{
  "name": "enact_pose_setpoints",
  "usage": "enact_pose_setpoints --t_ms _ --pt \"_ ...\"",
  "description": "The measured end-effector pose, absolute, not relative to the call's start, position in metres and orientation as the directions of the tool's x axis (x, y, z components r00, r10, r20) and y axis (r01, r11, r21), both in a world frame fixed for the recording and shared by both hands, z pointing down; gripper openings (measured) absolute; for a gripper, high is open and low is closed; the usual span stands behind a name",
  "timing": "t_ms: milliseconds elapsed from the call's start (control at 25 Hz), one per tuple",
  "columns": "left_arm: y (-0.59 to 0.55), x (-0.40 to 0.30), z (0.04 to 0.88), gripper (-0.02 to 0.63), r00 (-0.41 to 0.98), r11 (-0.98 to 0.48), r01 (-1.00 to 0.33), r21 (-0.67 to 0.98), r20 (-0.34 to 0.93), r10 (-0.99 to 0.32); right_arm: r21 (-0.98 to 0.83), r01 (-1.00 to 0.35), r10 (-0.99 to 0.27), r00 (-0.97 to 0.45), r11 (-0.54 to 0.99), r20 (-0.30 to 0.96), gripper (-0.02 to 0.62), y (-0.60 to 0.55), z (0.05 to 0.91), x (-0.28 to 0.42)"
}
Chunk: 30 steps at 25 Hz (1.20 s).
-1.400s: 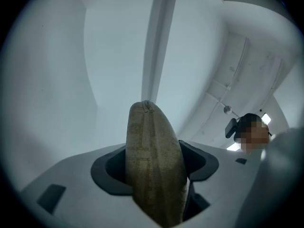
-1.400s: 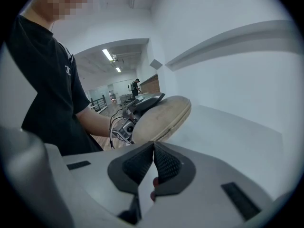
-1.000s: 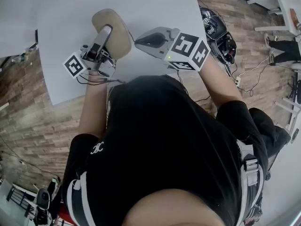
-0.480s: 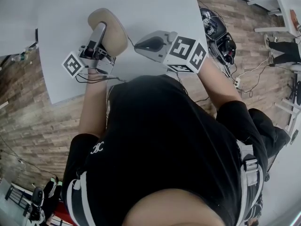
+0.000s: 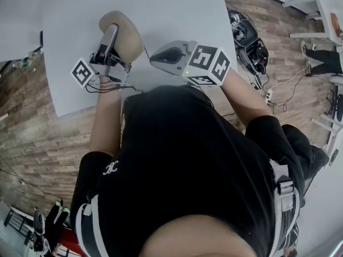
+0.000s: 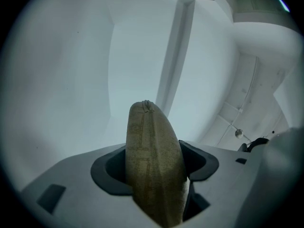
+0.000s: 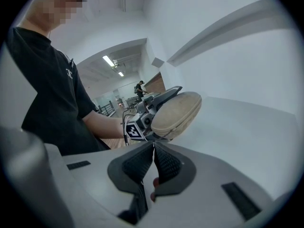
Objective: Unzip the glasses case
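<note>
The left hand-held gripper (image 5: 109, 36) has its jaws set wide around the tan glasses case (image 5: 129, 40) and grips it by its two broad faces, holding it off the pale surface (image 5: 177, 9). Its own view looks along the case (image 6: 153, 151), which stands edge-on between the dark pads with the zip seam running up over the far end. The case is closed, so nothing inside it shows.

To the right, the right hand-held gripper (image 5: 154, 58) points its tip at the near end of the case. Its jaws are pressed together (image 7: 153, 161); whether anything thin is pinched at the tip cannot be made out. Only this view shows the case (image 7: 179, 112) side-on, just beyond the jaw tips, clasped by the left hand-held gripper (image 7: 157, 103).
</note>
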<state>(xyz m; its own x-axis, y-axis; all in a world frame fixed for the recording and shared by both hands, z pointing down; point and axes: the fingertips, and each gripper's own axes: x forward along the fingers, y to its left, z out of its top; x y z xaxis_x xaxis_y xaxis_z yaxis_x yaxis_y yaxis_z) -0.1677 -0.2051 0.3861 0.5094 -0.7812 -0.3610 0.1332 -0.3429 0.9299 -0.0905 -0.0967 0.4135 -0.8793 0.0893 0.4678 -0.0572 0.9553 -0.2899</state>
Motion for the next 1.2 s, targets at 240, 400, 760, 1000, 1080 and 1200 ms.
enact_pose_setpoints --t_ms 240,400,760,1000,1080,1200 --pt "-0.207 -0.172 0.394 0.296 0.478 -0.313 0.147 0.938 -0.345 -0.808 -0.319 -0.026 0.134 -0.874 0.947 0.467 0.018 -0.082 0.419 -0.099" --pt "-0.206 -0.174 0.396 0.296 0.472 -0.299 0.161 0.941 -0.339 -0.814 -0.35 -0.02 0.153 -0.875 0.937 0.459 0.018 -0.075 0.422 -0.104" --pt "-0.207 -0.171 0.4 0.296 0.47 -0.277 0.17 0.946 -0.324 -0.821 -0.393 0.008 0.198 -0.873 0.92 0.445 0.018 -0.061 0.428 -0.12" --pt "-0.208 -0.173 0.406 0.296 0.459 -0.255 0.184 0.949 -0.312 -0.832 -0.352 0.041 0.217 -0.853 0.935 0.475 0.018 -0.055 0.432 -0.131" --pt "-0.208 -0.172 0.408 0.296 0.465 -0.248 0.182 0.951 -0.306 -0.831 -0.32 0.059 0.219 -0.842 0.946 0.494 0.018 -0.052 0.432 -0.135" --pt "-0.209 -0.169 0.407 0.296 0.483 -0.247 0.175 0.953 -0.302 -0.822 -0.285 0.077 0.22 -0.83 0.955 0.513 0.018 -0.049 0.434 -0.142"
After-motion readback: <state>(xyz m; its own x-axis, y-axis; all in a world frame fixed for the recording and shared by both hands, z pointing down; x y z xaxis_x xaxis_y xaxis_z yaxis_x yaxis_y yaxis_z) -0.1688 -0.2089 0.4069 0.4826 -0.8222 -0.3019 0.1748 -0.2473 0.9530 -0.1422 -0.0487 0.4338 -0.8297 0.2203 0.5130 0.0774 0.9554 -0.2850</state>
